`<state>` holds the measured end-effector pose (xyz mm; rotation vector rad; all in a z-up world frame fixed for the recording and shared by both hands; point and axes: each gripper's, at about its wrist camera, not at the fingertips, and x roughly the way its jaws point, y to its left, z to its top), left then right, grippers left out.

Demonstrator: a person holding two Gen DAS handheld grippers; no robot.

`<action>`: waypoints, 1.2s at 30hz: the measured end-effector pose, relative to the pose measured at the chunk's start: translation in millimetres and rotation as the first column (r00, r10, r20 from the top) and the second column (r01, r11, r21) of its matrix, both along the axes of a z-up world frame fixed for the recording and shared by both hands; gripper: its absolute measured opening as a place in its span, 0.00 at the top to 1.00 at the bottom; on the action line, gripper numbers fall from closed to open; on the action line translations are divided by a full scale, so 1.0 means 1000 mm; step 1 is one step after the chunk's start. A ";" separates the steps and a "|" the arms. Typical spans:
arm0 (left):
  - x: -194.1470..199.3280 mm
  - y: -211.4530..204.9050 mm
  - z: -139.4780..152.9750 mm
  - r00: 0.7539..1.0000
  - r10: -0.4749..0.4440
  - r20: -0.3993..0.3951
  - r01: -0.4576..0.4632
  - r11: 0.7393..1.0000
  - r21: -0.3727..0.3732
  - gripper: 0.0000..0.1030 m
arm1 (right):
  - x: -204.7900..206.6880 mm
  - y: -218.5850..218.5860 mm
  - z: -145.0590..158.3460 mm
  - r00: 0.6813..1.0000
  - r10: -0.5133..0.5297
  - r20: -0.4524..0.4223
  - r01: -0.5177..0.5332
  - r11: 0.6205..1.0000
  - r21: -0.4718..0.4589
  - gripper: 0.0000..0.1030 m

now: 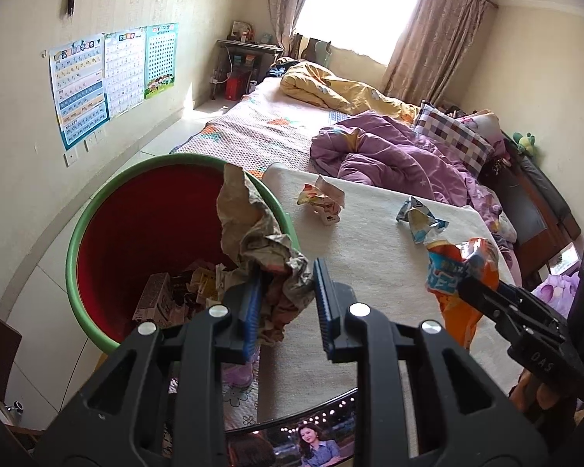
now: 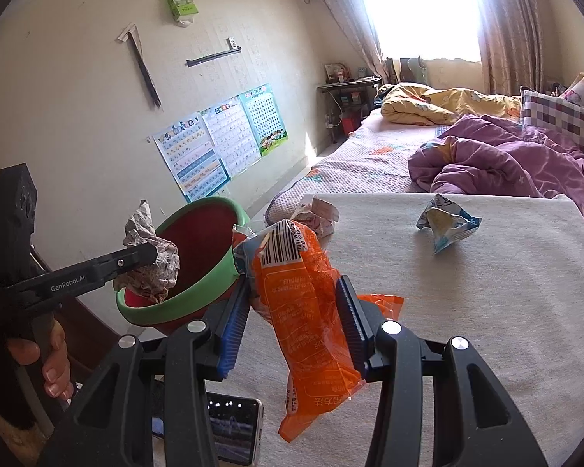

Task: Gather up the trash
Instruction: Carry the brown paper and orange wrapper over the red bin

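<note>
Both hands are loaded here. The left gripper (image 1: 286, 292) is clenched on a crumpled brown-grey paper wad (image 1: 253, 233), hanging right at the near rim of the round red bin with the green rim (image 1: 97, 210). The right gripper (image 2: 292, 311) is clamped on a crinkly orange plastic snack bag (image 2: 303, 303), held over the cream cloth-covered surface (image 2: 467, 311) just beside the bin.

The risks, as I read them: the paper wad straddles the rim, so letting go here could bounce it off the edge onto the floor. It wants to be further over the red interior. The orange bag is slick and dangles well below the pads; it may slip, or its tail could catch the rim on the way across. The two grippers are also heading for one opening and could knock each other.

Waiting on the surface: a crumpled white-and-yellow wrapper (image 1: 323, 198) near the bin side and a blue-and-white foil packet (image 1: 418, 220) further right, well apart. A phone with a lit screen (image 2: 229, 432) lies at the near edge under the right gripper, worth avoiding.
</note>
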<state>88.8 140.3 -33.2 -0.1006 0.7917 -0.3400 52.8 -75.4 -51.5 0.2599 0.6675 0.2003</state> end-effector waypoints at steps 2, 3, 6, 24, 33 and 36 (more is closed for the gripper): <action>0.002 0.006 0.001 1.000 0.001 0.003 -0.001 1.000 -0.001 0.77 | 0.001 0.006 0.001 1.000 -0.001 0.002 0.001 1.000 0.001 0.57; 0.002 0.008 0.001 1.000 0.001 0.005 -0.001 1.000 -0.002 0.77 | 0.001 0.011 0.002 1.000 -0.001 0.004 0.001 1.000 0.000 0.57; 0.003 0.017 0.000 1.000 0.001 0.006 -0.001 1.000 -0.002 0.77 | 0.003 0.020 0.003 1.000 0.001 0.006 -0.001 1.000 0.000 0.57; 0.010 0.049 -0.009 1.000 0.005 -0.006 -0.005 1.000 0.001 0.77 | 0.010 0.054 -0.001 1.000 0.016 0.001 -0.016 1.000 0.005 0.57; 0.017 0.057 -0.015 1.000 0.003 -0.018 -0.003 1.000 0.009 0.77 | 0.019 0.069 0.000 0.999 0.035 0.001 -0.035 0.999 0.021 0.57; 0.019 0.060 -0.017 1.000 0.002 -0.014 -0.001 1.000 0.026 0.77 | 0.023 0.074 0.002 0.999 0.041 0.003 -0.041 0.999 0.021 0.57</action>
